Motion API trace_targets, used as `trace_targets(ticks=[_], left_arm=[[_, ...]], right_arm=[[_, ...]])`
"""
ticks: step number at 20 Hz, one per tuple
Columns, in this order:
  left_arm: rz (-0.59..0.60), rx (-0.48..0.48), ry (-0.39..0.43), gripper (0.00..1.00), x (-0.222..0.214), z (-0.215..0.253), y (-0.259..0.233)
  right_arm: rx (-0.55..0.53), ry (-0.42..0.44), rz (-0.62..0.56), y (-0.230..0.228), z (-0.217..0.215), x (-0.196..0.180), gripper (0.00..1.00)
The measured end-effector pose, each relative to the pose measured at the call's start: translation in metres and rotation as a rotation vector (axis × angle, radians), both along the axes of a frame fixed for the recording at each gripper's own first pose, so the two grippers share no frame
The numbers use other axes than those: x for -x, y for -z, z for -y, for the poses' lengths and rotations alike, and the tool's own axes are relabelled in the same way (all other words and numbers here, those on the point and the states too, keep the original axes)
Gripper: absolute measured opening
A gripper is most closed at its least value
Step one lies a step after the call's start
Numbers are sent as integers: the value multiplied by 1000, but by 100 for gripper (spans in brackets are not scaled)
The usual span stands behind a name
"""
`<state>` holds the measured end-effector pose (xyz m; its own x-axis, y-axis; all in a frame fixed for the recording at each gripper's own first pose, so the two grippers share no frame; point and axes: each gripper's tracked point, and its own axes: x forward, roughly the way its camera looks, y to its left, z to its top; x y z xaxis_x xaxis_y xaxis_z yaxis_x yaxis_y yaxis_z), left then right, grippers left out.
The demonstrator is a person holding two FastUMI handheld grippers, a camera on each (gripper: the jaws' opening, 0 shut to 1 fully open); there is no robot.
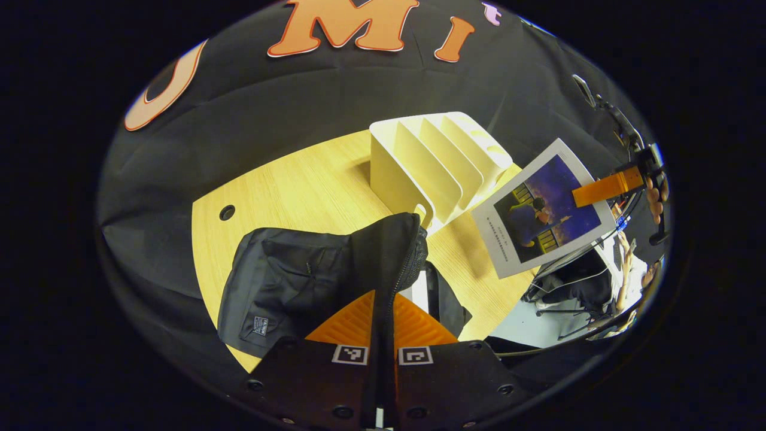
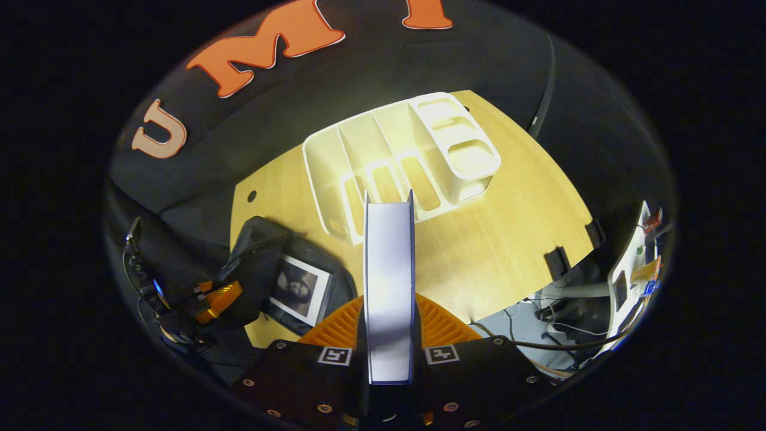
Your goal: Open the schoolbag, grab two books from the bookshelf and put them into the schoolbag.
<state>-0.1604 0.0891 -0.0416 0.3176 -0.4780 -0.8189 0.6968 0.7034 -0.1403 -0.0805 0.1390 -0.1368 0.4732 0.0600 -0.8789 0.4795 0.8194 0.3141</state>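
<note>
Right tongs (image 2: 389, 335) clamped on thin, stiff white-bordered book with dark blue cover (image 1: 544, 209), in the air between cream plastic bookshelf (image 1: 437, 161) and soft black fabric schoolbag (image 1: 287, 281) – light, slick. Left tongs (image 1: 383, 311) pinching limp zipper edge, mouth held open over wooden tabletop (image 1: 311, 185).

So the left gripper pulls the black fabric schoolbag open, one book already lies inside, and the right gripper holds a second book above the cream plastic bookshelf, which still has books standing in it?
Nearly. The cream plastic bookshelf stands empty in the right gripper view. The rest holds.
</note>
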Motion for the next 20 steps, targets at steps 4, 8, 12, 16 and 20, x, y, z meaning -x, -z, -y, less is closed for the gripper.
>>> trace_targets(ticks=[4,8,12,16,20], left_arm=[[-6,16,14,5,-4,4,0],[-6,37,22,5,-10,11,-3],[1,53,34,5,-18,20,-9],[-1,68,38,5,-23,24,-12],[-8,74,42,5,-23,24,-11]], right_arm=[[-101,9,72,2,-20,7,30],[-184,17,147,9,-39,10,29],[-276,42,223,13,-55,8,29],[-389,60,244,32,-79,-4,28],[-475,66,278,46,-104,-19,28]])
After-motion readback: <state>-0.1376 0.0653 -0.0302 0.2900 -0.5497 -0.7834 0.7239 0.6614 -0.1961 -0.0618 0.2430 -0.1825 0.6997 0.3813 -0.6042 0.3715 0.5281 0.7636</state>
